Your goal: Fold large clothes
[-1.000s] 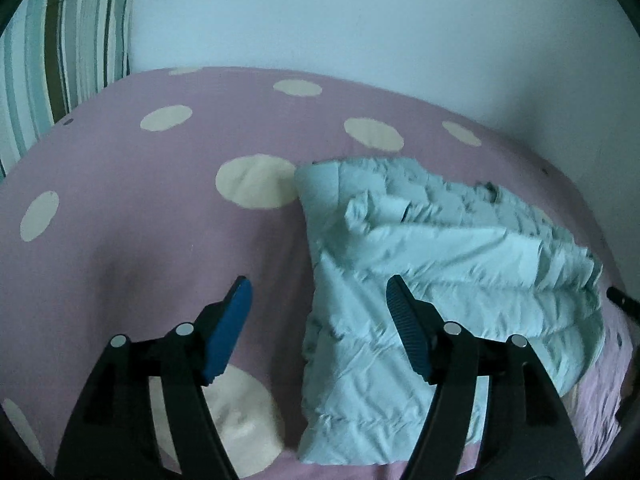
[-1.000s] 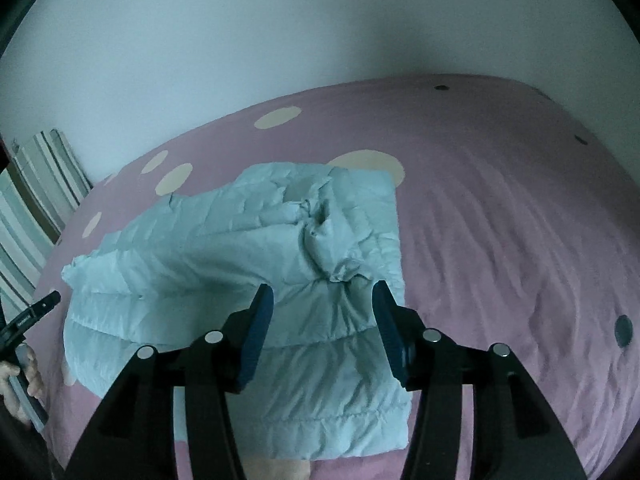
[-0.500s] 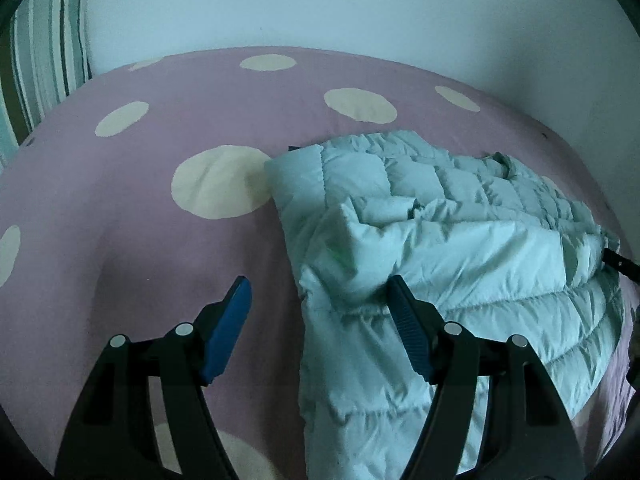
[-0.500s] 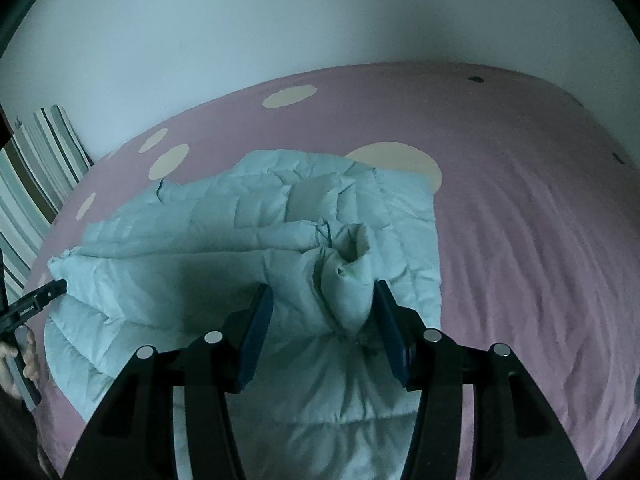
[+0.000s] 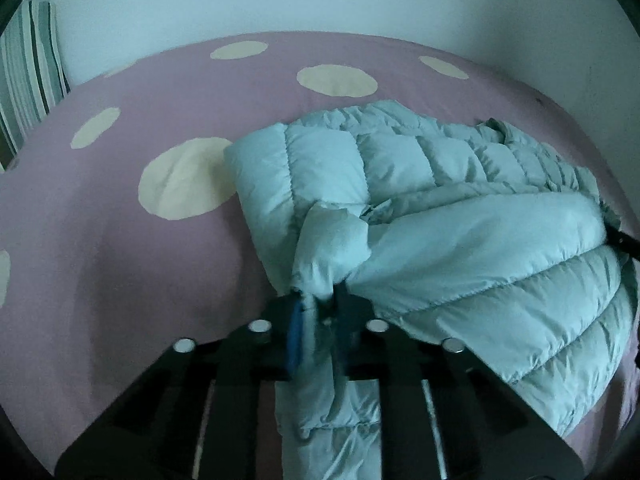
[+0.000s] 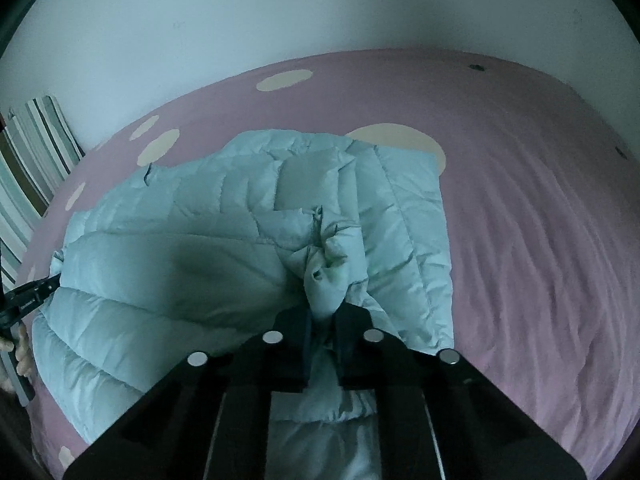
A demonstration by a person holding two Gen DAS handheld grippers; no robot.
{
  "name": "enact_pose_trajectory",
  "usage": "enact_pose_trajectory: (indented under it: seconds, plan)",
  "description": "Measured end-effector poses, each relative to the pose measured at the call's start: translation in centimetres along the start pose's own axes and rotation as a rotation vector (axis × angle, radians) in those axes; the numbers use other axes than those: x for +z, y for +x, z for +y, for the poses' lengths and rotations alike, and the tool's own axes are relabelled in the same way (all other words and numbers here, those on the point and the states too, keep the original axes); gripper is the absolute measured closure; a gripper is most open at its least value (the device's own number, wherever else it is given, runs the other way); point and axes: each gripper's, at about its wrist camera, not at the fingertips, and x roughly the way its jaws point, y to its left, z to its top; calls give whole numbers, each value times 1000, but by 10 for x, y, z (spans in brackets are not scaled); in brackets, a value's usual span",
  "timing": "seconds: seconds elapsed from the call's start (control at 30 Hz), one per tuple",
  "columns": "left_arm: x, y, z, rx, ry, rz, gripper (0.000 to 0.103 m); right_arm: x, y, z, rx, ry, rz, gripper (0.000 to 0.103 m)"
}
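Both grippers have come down onto the pale blue quilted puffer jacket (image 5: 460,216) since a second ago, when their jaws stood wide apart above it; now each pair has closed on a bunched pinch of the padded fabric. On the left wrist view, the left gripper (image 5: 318,312) clamps a puckered fold at the jacket's left edge, with blue pad lining showing beside the cloth. On the right wrist view, the right gripper (image 6: 322,320) clamps a gathered ridge near the jacket's right side. The jacket lies crumpled and partly doubled over on the lilac bedspread with large cream dots (image 5: 120,240), toward the near side of the bed, with a striped cushion (image 6: 36,152) propped against the wall far off to the left. Judging by this, the step in hand is securing two hold points before making a fold. The next move likely calls for lifting both pinches together, keeping the fabric taut between them, and carrying that edge across the jacket without the slippery padding sliding free.
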Motion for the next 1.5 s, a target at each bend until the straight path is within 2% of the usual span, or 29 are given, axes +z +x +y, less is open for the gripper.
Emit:
enact_pose_trajectory:
  seconds: [0.1, 0.33, 0.47, 0.6, 0.77, 0.93, 1.07, 1.2, 1.5]
  plan:
    - [-1, -12, -3, 15, 3, -30, 99, -4, -12, 1, -4, 10, -30, 98]
    - [1, -57, -6, 42, -3, -135, 99, -6, -55, 3, 14, 15, -131, 98]
    - [15, -76, -8, 47, -10, -189, 99, 9, -70, 9, 17, 2, -186, 98]
    - [47, -76, -7, 78, -12, -217, 100, 40, -62, 10, 11, 4, -212, 98]
    - [100, -50, -9, 127, -31, -213, 100, 87, -31, 8, 2, 33, -203, 98]
    - [131, 0, -9, 179, -41, -134, 100, 112, 20, 8, -17, 49, -124, 98]
    - [128, 42, -6, 204, -57, -59, 100, 108, 61, 3, -45, 55, -47, 98]
    - [115, 73, -7, 221, -53, -16, 100, 100, 87, 0, -67, 61, -6, 98]
    - [108, 105, -10, 239, -41, 9, 98, 93, 119, -1, -106, 52, 25, 98]
